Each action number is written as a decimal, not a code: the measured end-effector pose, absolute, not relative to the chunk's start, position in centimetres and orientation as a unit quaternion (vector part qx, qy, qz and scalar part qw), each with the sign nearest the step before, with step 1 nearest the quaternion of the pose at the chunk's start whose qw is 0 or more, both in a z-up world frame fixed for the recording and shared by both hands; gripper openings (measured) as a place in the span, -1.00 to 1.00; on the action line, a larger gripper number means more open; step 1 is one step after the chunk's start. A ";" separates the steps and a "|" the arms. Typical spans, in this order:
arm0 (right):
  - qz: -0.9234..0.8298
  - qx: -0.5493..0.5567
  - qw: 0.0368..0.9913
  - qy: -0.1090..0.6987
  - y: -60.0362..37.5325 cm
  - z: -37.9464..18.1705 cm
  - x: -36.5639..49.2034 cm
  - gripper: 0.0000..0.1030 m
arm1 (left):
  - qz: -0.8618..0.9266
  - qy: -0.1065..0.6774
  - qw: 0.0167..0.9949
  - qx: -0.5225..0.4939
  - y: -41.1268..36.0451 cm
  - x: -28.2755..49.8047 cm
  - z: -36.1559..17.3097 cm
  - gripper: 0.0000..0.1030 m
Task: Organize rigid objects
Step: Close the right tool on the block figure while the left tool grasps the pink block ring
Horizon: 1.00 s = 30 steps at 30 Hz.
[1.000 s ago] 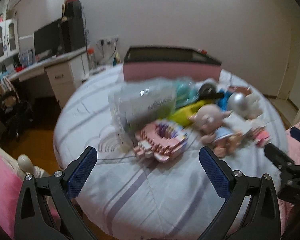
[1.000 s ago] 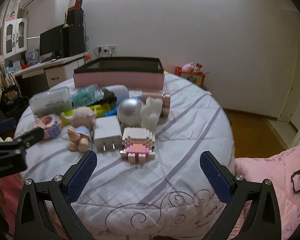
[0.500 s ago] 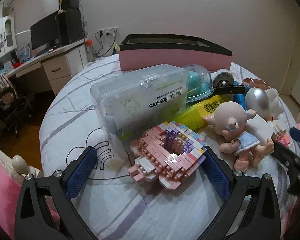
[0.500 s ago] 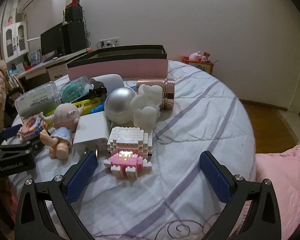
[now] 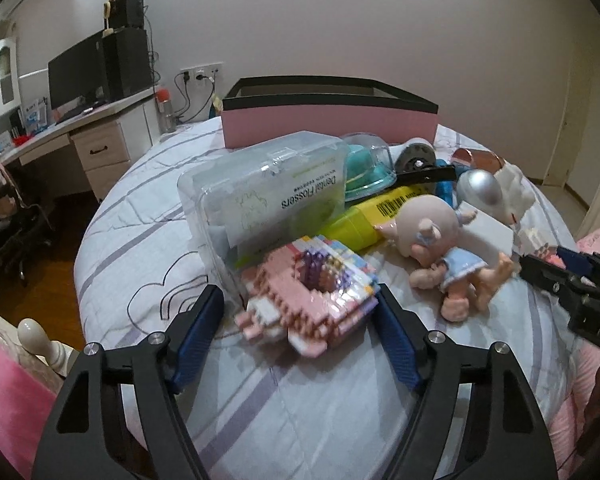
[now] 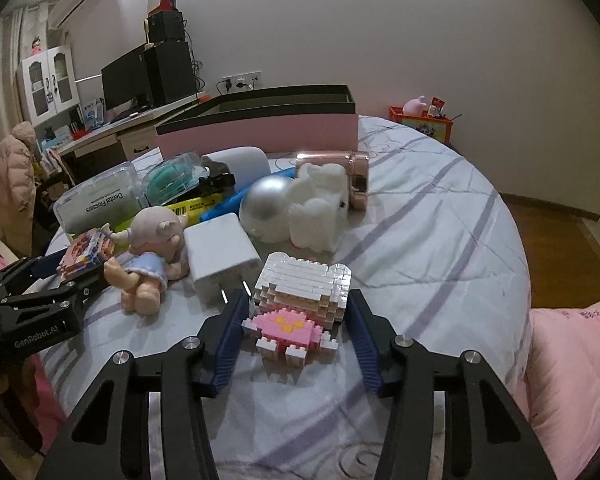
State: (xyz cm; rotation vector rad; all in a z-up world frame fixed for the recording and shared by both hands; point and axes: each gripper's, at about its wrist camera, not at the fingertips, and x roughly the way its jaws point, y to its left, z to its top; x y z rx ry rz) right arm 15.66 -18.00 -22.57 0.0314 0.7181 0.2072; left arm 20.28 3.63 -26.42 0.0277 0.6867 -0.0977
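The right gripper (image 6: 296, 322) straddles a white-and-pink brick figure (image 6: 300, 300) on the bed (image 6: 440, 248), blue fingers (image 6: 230, 330) close on both sides; contact is unclear.

Each tool (image 5: 300, 312) (image 6: 296, 320) has black angular linkage arms, silver round screws and ribbed blue finger pads (image 5: 396, 340); white "GenRobot.AI" lettering marks the left one's body.
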 end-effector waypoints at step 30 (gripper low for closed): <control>0.117 0.011 0.940 0.320 -17.2 -19.2 15.5 -0.06 | -0.083 0.307 0.948 0.009 3.1 18.2 -22.3 0.23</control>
